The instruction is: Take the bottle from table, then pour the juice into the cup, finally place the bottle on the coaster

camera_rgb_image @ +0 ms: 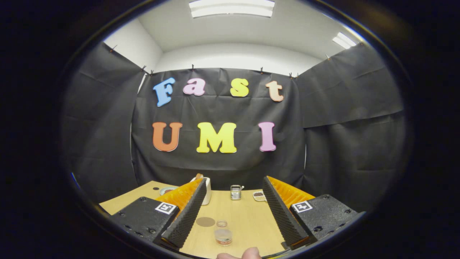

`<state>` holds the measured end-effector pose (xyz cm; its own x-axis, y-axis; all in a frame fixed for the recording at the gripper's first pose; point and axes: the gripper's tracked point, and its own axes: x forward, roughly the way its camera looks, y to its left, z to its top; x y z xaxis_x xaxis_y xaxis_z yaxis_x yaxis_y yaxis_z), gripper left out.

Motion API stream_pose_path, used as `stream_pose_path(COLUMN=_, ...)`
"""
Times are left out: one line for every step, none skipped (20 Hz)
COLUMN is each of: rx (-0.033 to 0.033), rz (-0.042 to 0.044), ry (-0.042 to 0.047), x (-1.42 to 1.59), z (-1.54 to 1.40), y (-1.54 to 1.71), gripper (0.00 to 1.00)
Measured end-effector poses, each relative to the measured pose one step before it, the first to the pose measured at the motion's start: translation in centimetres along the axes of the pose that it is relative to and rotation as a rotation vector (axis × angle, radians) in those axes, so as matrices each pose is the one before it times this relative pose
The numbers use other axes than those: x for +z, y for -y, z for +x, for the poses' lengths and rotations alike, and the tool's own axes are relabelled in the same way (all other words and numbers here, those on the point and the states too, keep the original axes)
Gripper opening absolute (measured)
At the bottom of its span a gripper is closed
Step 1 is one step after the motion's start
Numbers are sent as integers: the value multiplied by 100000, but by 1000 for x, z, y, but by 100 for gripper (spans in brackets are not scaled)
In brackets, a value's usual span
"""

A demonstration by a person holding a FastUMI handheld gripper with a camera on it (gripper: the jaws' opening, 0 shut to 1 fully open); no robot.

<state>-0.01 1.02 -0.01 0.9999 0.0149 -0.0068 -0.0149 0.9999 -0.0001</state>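
Our tool [235,216] stands with its two fingers spread wide and nothing between the pads, raised above the pale wooden worktop [248,219]; we read that as a ready stance, wide enough to take the bottle from either side. Framed in the gap, low and near us, stands the small clear plastic bottle [223,233] with a red-banded label, upright and untouched, so the taking step is not yet begun. Just beside the bottle, on its far left, lies the flat round brown coaster [205,221], kept bare, we judge, for the final set-down. Well beyond the bottle a white cup-like vessel [206,190] stands partly behind the left finger, probably the pouring target. Further behind the bottle sit a small metal rack [235,192] and a shallow dish [258,195]. A fingertip [249,254] shows nearest us.
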Motion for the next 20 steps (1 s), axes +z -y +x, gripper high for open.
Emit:
stream_pose_path(rx=299, rz=-109, ry=-48, x=1, z=4, y=-105, gripper=100)
stream_pose_path(rx=87, rz=-80, ry=-36, x=19, z=49, y=-92, gripper=100)
stream_pose_path(rx=205, rz=-287, ry=0, x=-79, z=5, y=-88, gripper=100)
stream_pose_path(rx=-61, rz=-148, ry=-122, x=4, z=23, y=28, gripper=100)
stream_pose_path(rx=155, rz=-91, ry=-255, x=-159, z=31, y=-157, gripper=100)
stream_pose_path(rx=205, rz=66, ry=-135, x=-41, z=33, y=-37, gripper=100)
stream_pose_path(rx=113, rz=65, ry=-140, x=-101, z=62, y=-105, gripper=100)
stream_pose_path(rx=152, rz=44, ry=-164, x=-73, z=-65, y=-33, gripper=100)
stream_pose_path(rx=160, rz=228, ry=-194, x=-107, z=22, y=-55, gripper=100)
stream_pose_path(rx=194, rz=127, ry=10, x=5, z=9, y=-79, gripper=100)
stream_pose_path(rx=54, rz=-33, ry=-203, x=-173, z=61, y=-33, gripper=100)
stream_pose_path(rx=160, rz=-75, ry=-262, x=-92, z=18, y=-36, gripper=100)
stream_pose_path(rx=58, rz=162, ry=-48, x=-65, z=8, y=40, gripper=100)
stream_pose_path(rx=98, rz=161, ry=-55, x=10, z=32, y=-30, gripper=100)
stream_pose_path(rx=81, rz=283, ry=-32, x=-151, z=18, y=-15, gripper=100)
stream_pose_path(rx=34, rz=158, ry=-460, x=-141, z=-23, y=38, gripper=100)
stream_pose_path(rx=265, rz=290, ry=-206, x=-323, z=73, y=-56, gripper=100)
stream_pose_path(rx=48, rz=168, ry=-317, x=-166, z=11, y=-49, gripper=100)
stream_pose_path(rx=59, rz=-170, ry=-25, x=-318, z=-5, y=86, gripper=100)
stream_pose_path(rx=-375, rz=-370, ry=-432, x=-321, z=54, y=113, gripper=100)
